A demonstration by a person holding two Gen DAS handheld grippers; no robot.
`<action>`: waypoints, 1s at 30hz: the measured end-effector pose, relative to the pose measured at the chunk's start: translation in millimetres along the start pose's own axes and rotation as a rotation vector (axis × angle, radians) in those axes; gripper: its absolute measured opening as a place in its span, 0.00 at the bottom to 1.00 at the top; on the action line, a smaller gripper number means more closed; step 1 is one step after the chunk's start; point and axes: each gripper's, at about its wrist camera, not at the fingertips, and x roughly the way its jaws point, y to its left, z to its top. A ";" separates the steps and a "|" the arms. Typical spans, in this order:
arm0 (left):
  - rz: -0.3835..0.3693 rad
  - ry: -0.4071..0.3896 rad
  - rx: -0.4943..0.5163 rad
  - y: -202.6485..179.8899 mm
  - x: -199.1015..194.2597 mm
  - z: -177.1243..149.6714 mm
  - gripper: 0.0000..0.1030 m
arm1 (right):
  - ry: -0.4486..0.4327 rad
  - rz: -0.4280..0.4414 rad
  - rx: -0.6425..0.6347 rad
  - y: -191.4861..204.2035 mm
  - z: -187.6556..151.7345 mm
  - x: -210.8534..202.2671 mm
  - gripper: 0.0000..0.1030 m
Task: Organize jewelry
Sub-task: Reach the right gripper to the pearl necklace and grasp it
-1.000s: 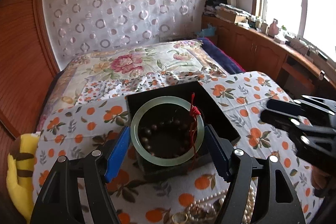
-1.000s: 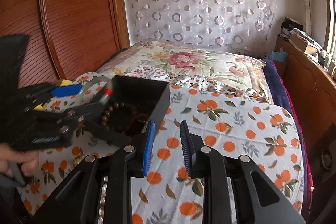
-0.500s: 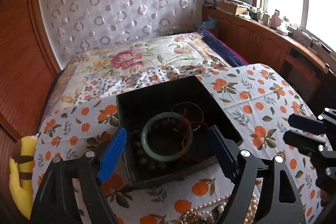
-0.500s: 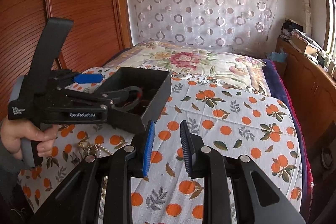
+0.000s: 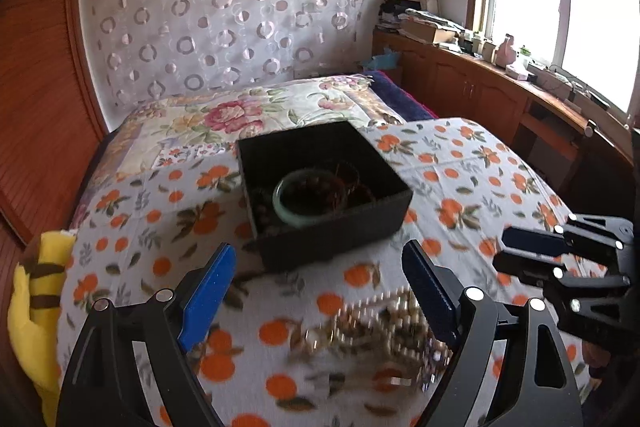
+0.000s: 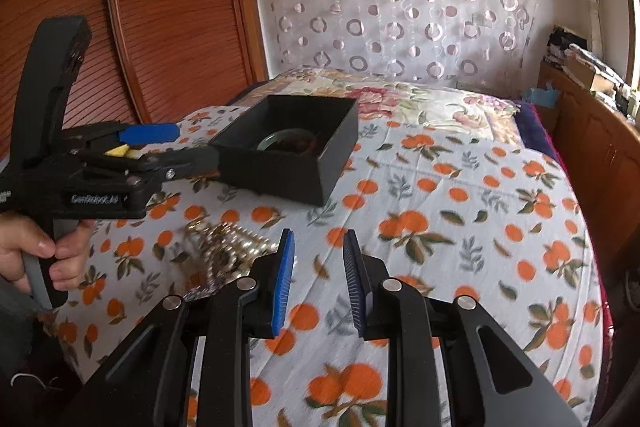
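Observation:
A black open box (image 5: 332, 231) sits on the orange-print cloth (image 5: 472, 187). Inside it lie a pale green jade bangle (image 5: 304, 199) with a red cord and dark wooden beads (image 5: 260, 211). The box also shows in the right wrist view (image 6: 296, 163). A heap of pearl and gold jewelry (image 5: 384, 323) lies on the cloth in front of the box, also seen in the right wrist view (image 6: 224, 251). My left gripper (image 5: 316, 267) is open wide and empty, held above the heap. My right gripper (image 6: 318, 251) is open a little and empty, to the right of the heap.
A yellow plush toy (image 5: 32, 299) lies at the cloth's left edge. A floral bedspread (image 5: 248, 111) lies behind the box. Wooden cabinets (image 5: 480, 95) with clutter run along the right wall under the window. A wooden wardrobe (image 6: 160, 27) stands on the left.
The left gripper opened and dropped the green bangle into the box, then pulled back toward the jewelry heap. The right gripper stayed nearly still.

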 end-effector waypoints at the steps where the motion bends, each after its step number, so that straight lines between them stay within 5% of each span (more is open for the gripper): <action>1: -0.001 0.003 -0.005 1.5 -1.9 -5.2 0.80 | 0.006 0.004 -0.002 1.2 0.0 1.4 0.27; 16: 0.006 0.049 -0.082 30.4 -15.3 -63.5 0.86 | 0.112 0.057 -0.031 22.8 -0.6 41.5 0.27; 20: 0.002 0.059 -0.079 32.0 -16.4 -70.1 0.86 | 0.130 0.059 -0.025 23.5 1.8 49.3 0.41; 30: -0.011 0.059 -0.083 29.9 -18.4 -75.7 0.86 | 0.156 0.102 0.023 18.4 3.5 60.0 0.41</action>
